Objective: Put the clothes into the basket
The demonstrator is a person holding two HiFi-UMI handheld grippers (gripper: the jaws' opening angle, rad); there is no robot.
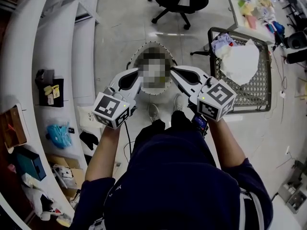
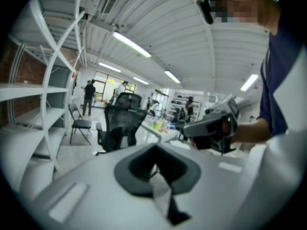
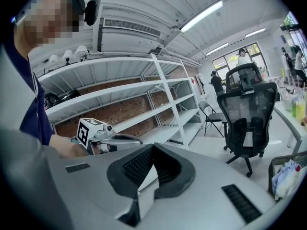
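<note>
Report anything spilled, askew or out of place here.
Nothing is clearly wrong. The clothes lie heaped inside the wire basket. Only the clutter by the shelves at left looks untidy.

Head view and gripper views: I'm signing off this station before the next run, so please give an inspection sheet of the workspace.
Surface: pale glossy floor.
Job's things: wire basket with white clothes inside.
Clutter: boxes and a blue item on the shelves; coloured items on the table.
Grippers: left gripper and right gripper, fingers together, nothing held.
Cables: thin cable beside the basket.
Surroundings: office chair; people far off.
</note>
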